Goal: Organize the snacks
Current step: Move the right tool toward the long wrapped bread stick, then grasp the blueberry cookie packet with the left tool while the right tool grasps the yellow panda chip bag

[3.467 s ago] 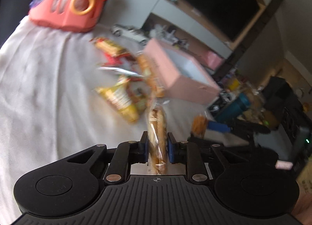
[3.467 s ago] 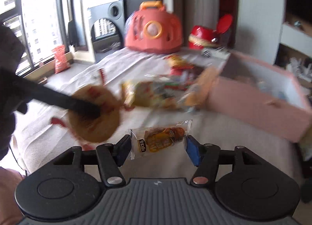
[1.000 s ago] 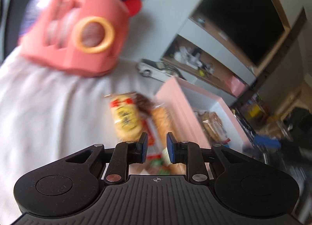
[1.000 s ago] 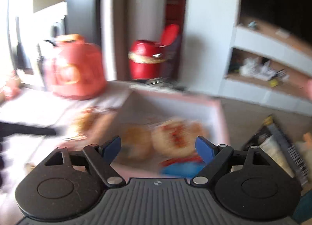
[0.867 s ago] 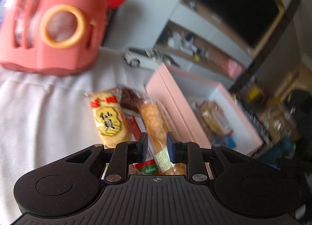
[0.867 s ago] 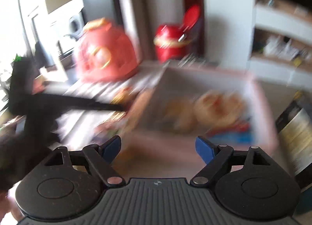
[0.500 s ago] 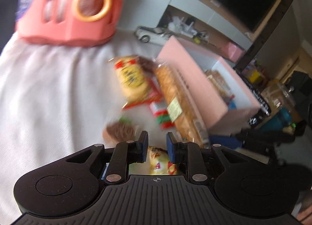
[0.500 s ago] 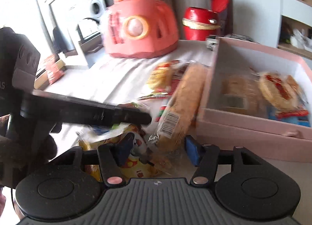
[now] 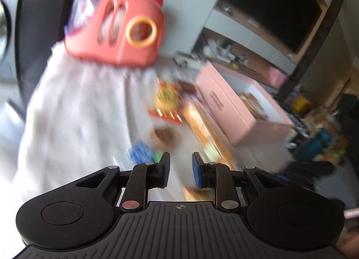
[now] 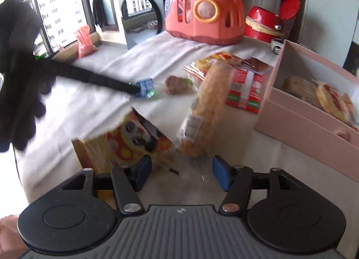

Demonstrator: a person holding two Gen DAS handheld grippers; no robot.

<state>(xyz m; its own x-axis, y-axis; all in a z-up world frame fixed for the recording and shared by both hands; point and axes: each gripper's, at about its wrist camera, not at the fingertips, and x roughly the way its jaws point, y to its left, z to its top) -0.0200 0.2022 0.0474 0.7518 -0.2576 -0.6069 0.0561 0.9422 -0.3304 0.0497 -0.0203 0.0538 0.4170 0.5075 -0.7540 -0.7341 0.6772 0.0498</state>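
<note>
The long packet of biscuits runs from the middle of the right wrist view down toward its lower centre, its near end just above the gap of the right gripper. That gripper's jaws have just been opening and stand apart with nothing pressed between the blue pads; the packet's end lies ahead of them, not gripped. Left of it, in the lower left of the centre, a yellow box with a panda face stands on the white cloth, its lower edge just behind the left pad.

In the left wrist view the same packet is a blurred orange streak right of centre, ending just beyond the right pad of the left gripper. These jaws are narrowly parted and empty, only cloth between them. A small blue wrapper lies just above and left of the left pad.

Further up in the right wrist view lie a round brown snack, a red and green carton and a yellow packet. The pink box fills the right side, with wrapped snacks inside. A pink carrier stands at the top centre, a red pot to its right.
</note>
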